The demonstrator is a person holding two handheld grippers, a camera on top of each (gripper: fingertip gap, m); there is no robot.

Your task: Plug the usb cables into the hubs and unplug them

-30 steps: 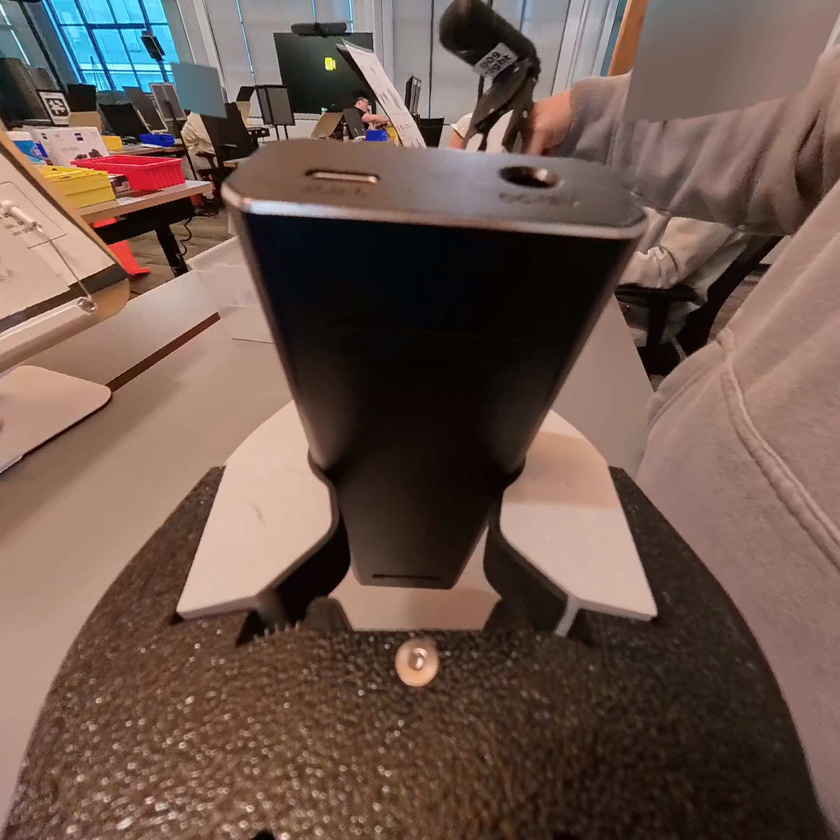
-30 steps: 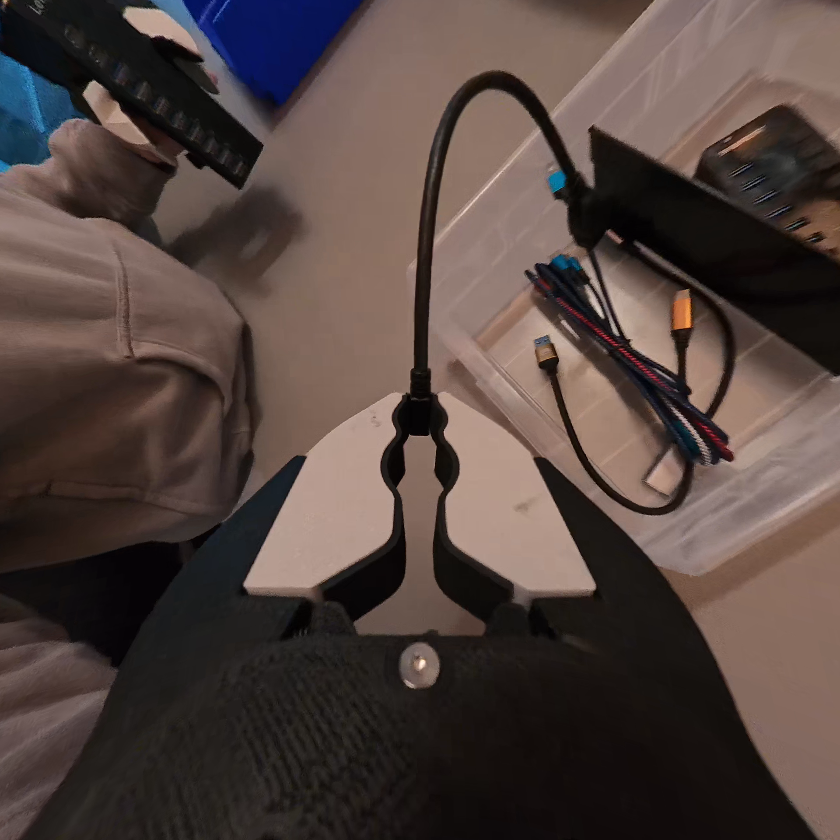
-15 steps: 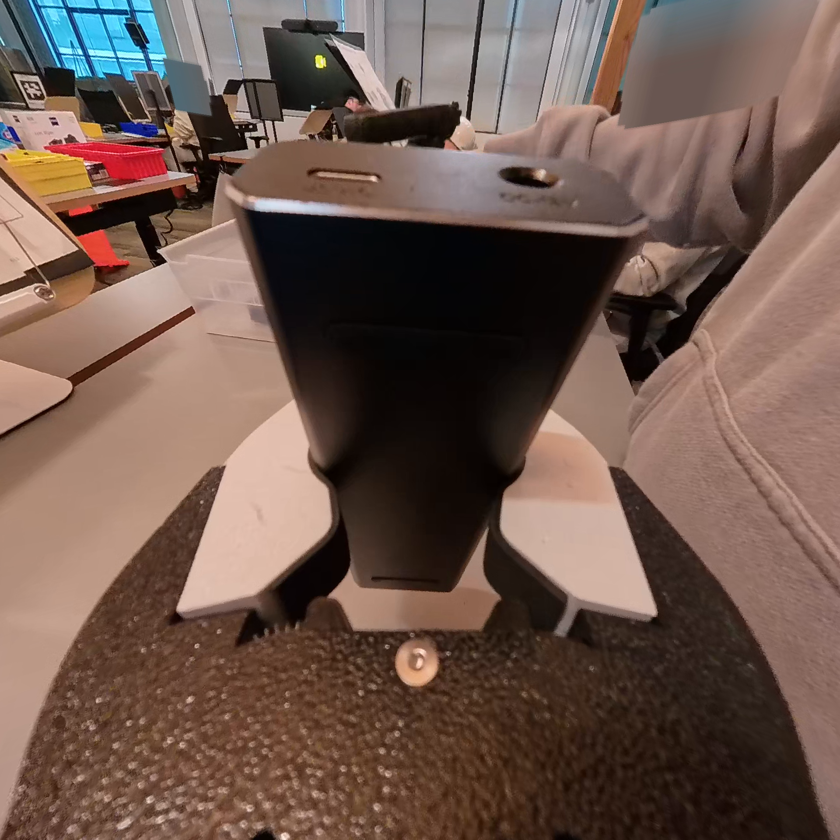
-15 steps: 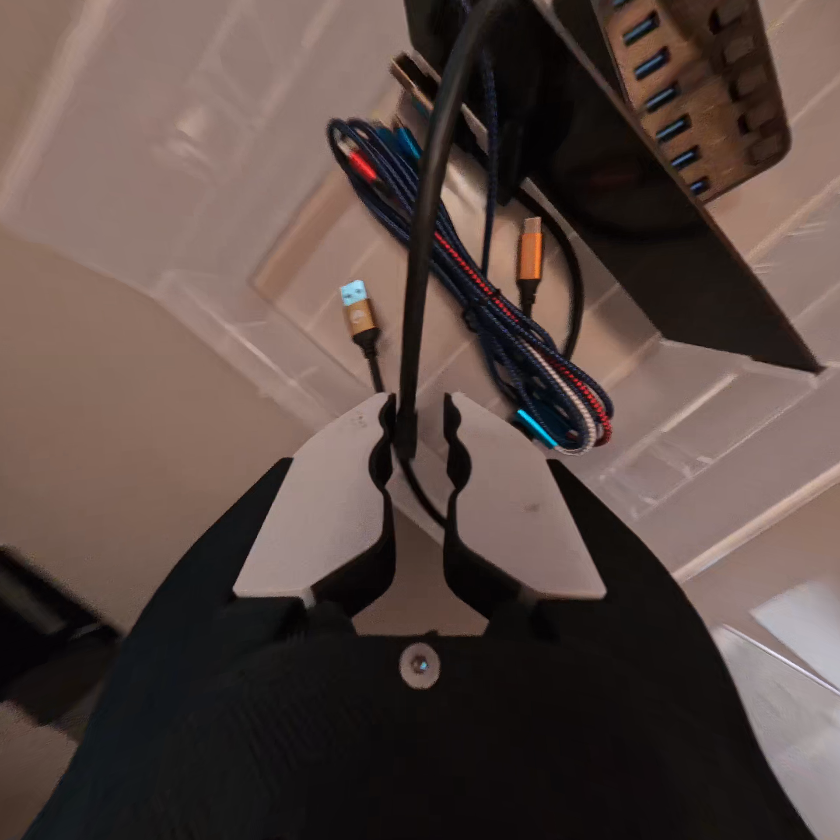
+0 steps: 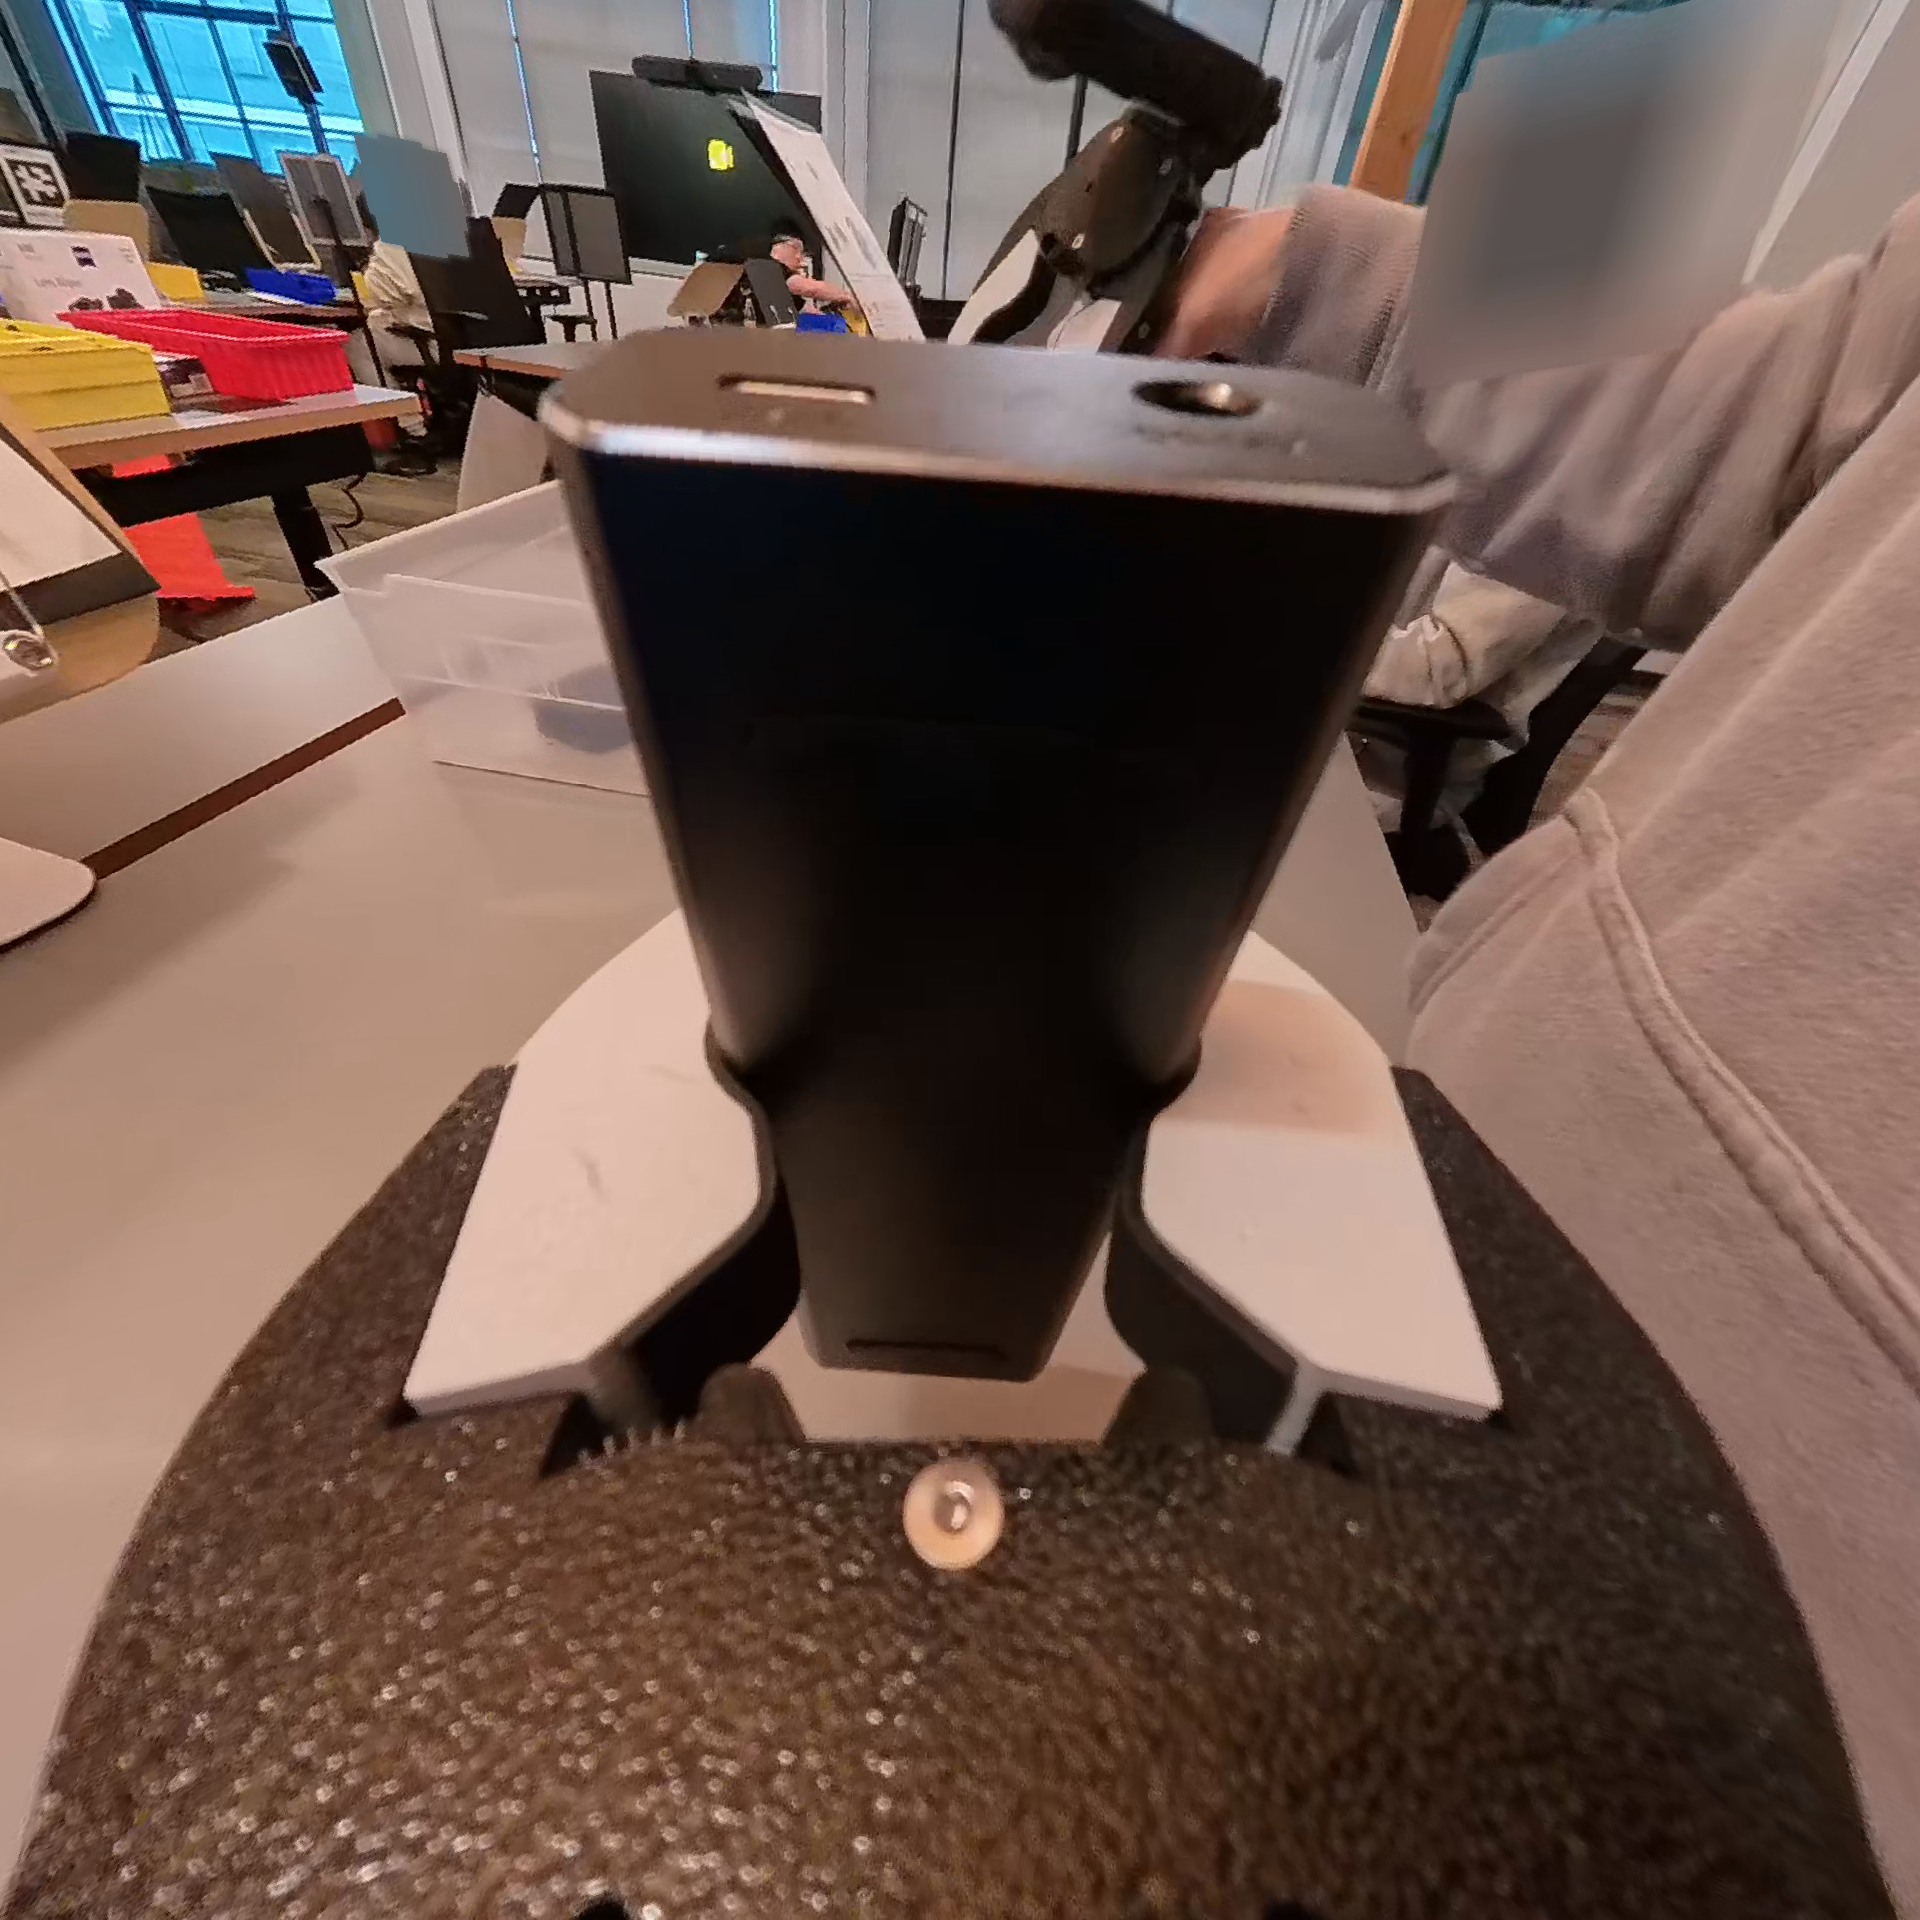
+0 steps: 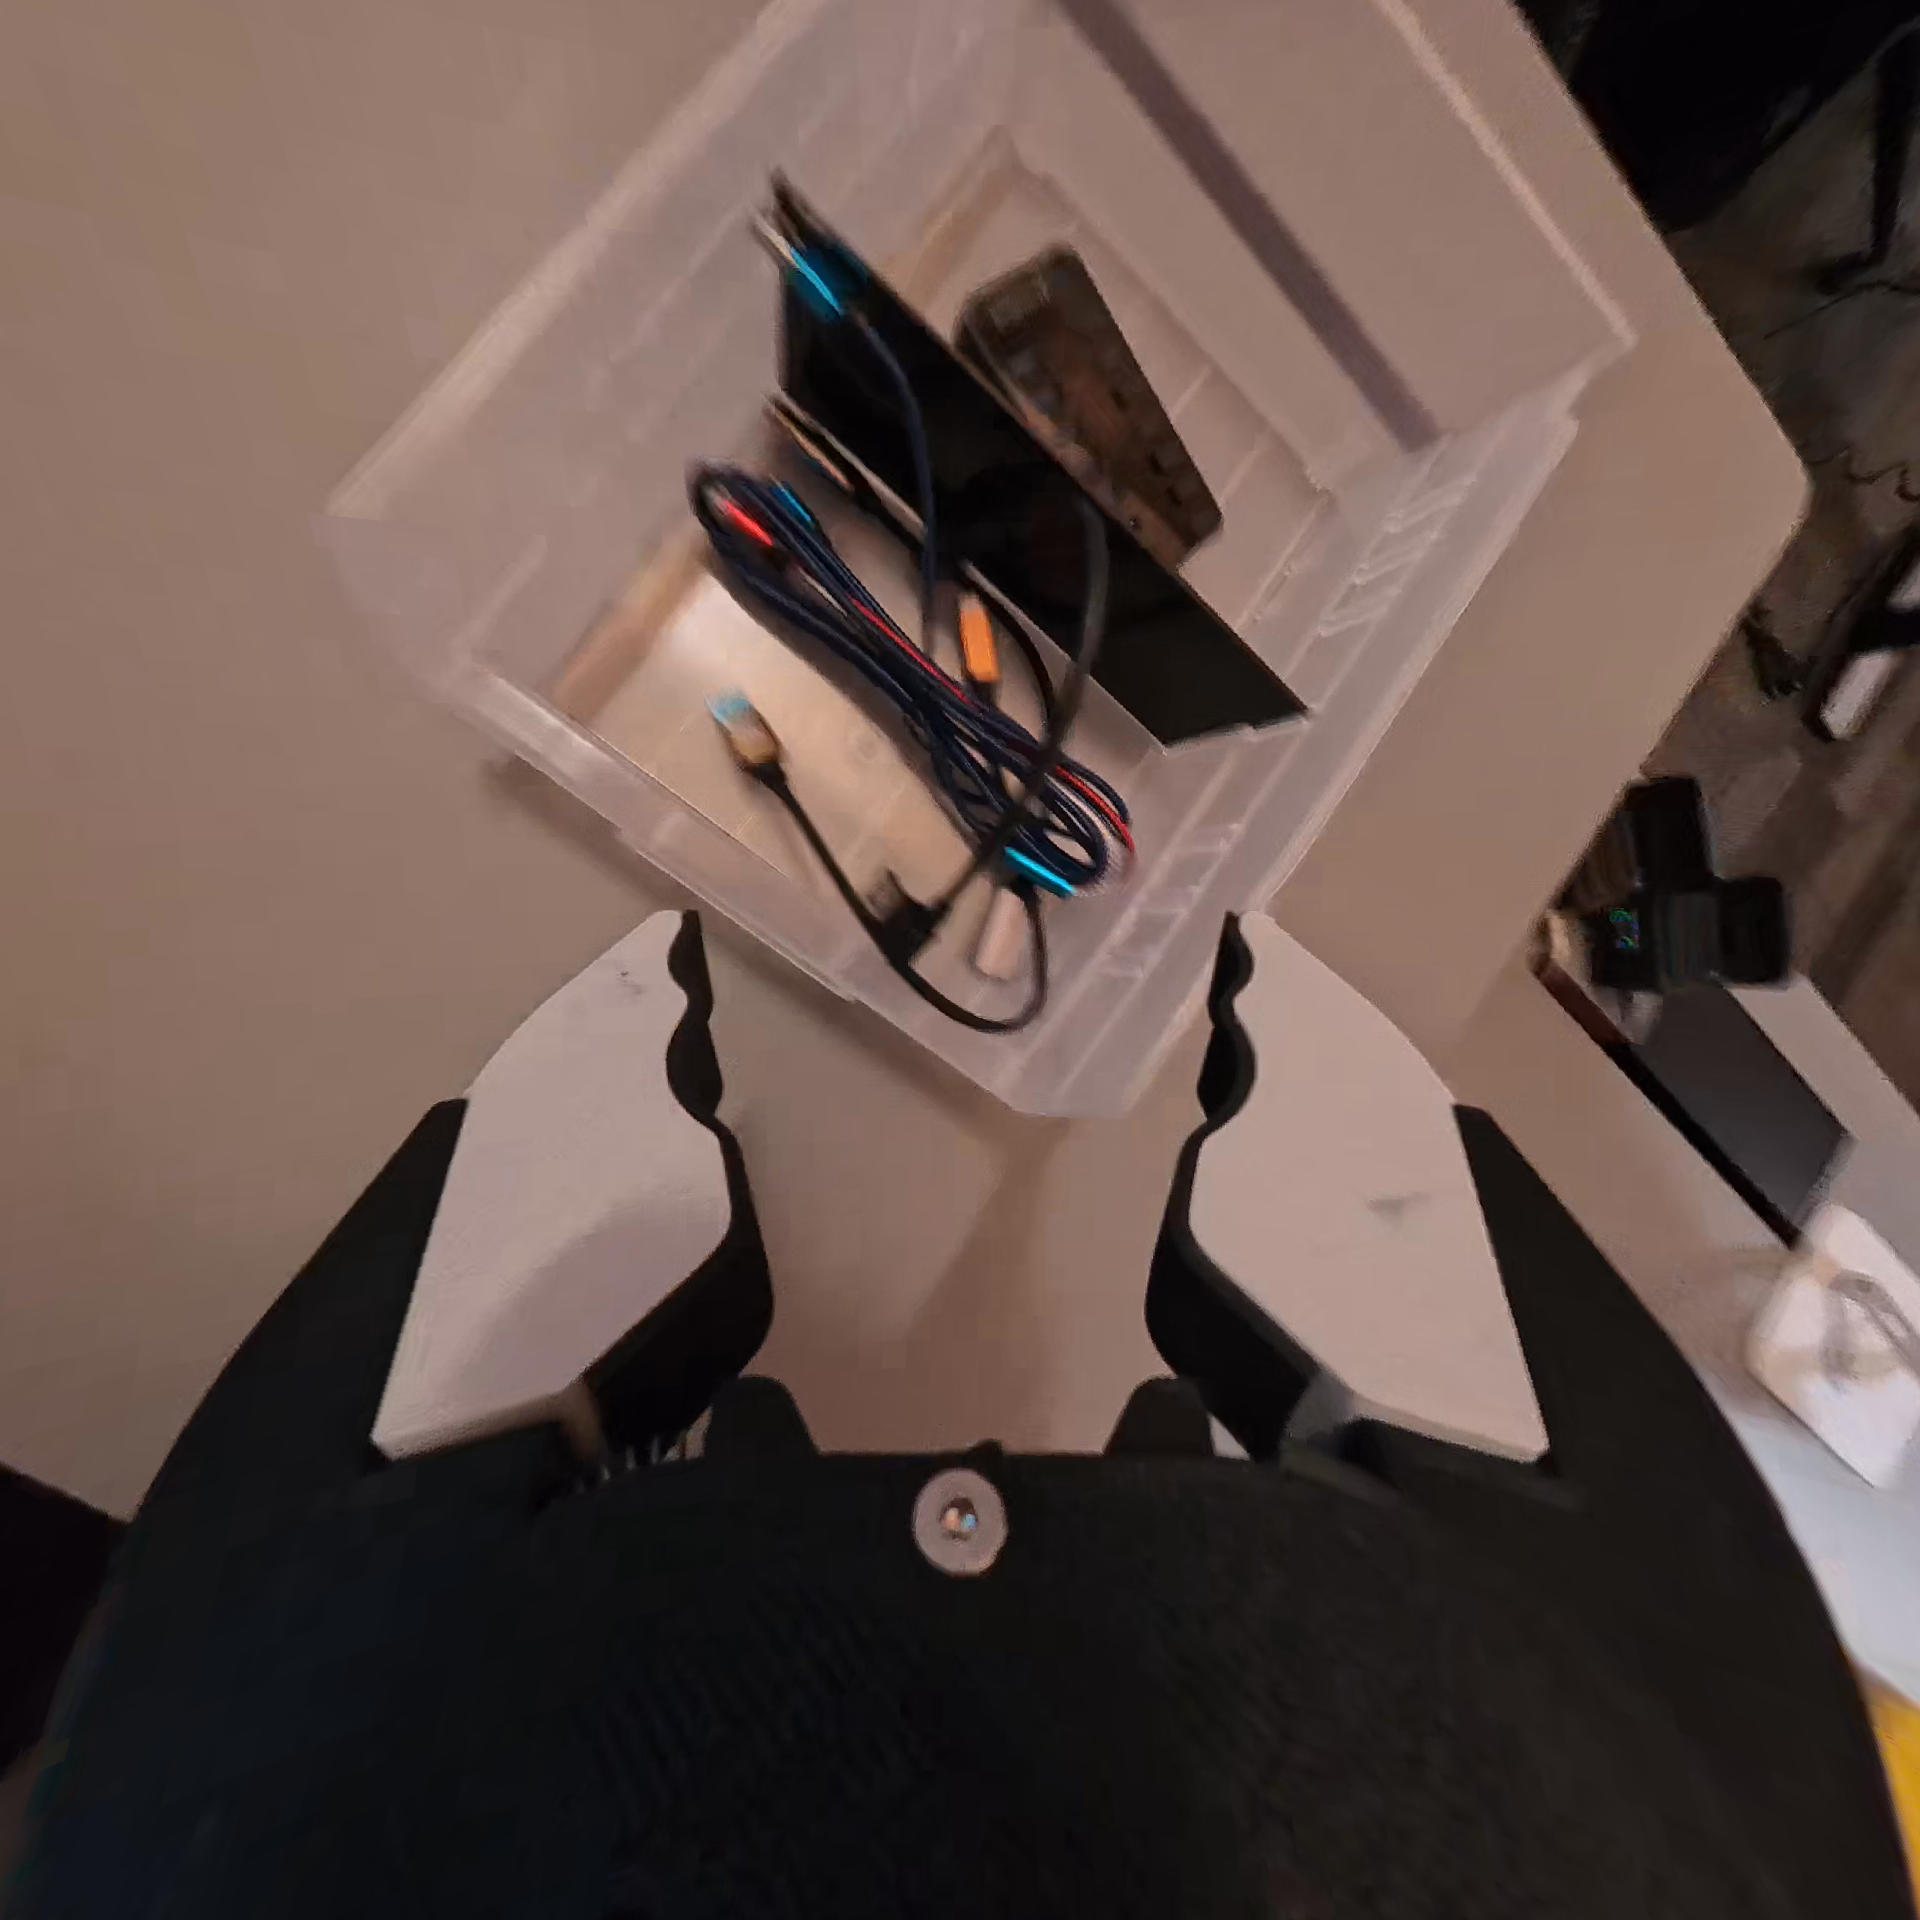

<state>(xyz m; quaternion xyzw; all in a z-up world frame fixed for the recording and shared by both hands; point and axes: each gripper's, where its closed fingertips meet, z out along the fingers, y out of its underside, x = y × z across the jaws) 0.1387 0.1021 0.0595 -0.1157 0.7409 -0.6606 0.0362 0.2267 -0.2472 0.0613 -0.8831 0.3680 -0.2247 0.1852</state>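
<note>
Gripping black hub (image 5: 987,790) lengthwise, port end fwd: L gripper (image 5: 961,1029); R gripper (image 6: 961,1029) wide open, empty.

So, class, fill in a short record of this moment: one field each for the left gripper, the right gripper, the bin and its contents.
left gripper: jaws shut on the black hub, held upright above the table
right gripper: jaws wide open, nothing held, above the clear bin
bin contents: bundle of braided cables, a black cable, another hub
image quality: right wrist view blurred
</note>
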